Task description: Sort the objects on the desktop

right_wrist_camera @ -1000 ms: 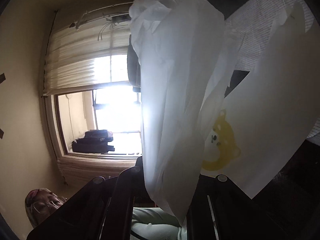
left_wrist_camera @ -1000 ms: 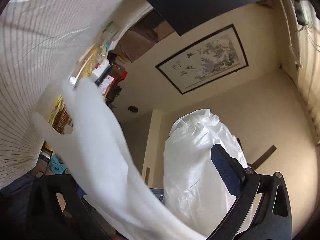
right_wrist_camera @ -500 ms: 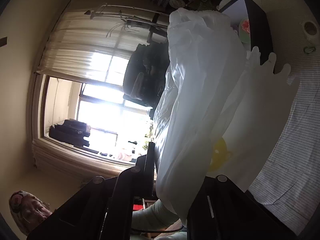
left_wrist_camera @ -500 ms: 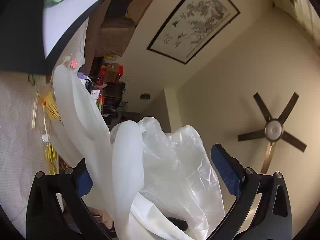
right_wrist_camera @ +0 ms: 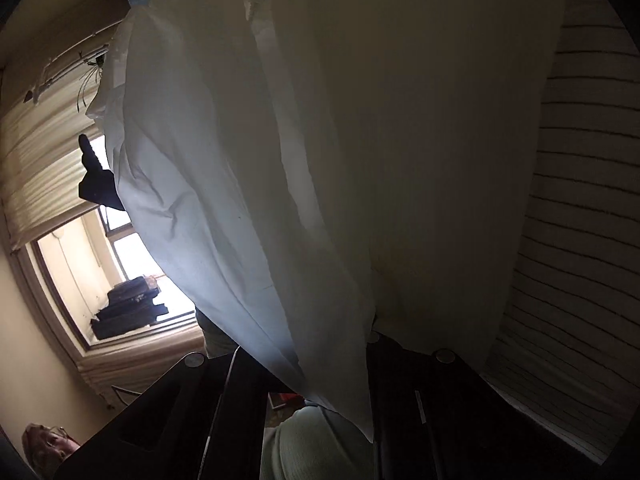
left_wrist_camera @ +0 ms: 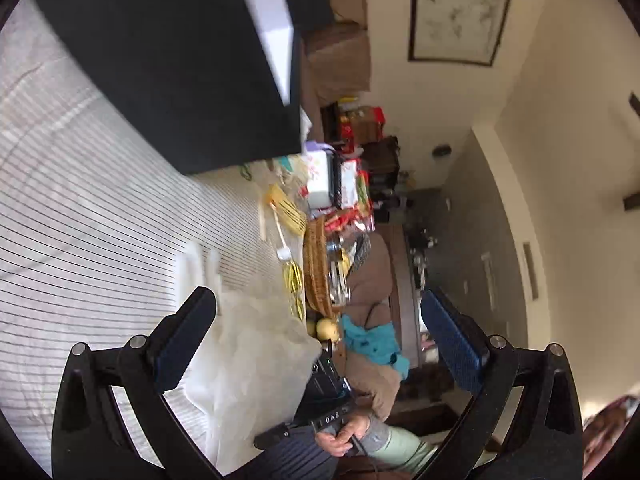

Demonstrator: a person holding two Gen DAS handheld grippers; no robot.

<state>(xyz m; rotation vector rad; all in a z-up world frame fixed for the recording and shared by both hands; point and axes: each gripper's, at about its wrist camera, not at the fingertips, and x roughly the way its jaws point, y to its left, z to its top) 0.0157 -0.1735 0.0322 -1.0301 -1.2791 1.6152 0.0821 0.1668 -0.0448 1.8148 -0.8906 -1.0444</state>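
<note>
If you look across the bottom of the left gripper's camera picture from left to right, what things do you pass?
Left finger → white plastic bag → the other gripper's black body → teal cloth → right finger.

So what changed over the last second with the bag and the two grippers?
The left gripper let go: the bag hung between its open jaws before and now lies on the striped cloth beside them. The right gripper stayed shut on the bag throughout.
</note>
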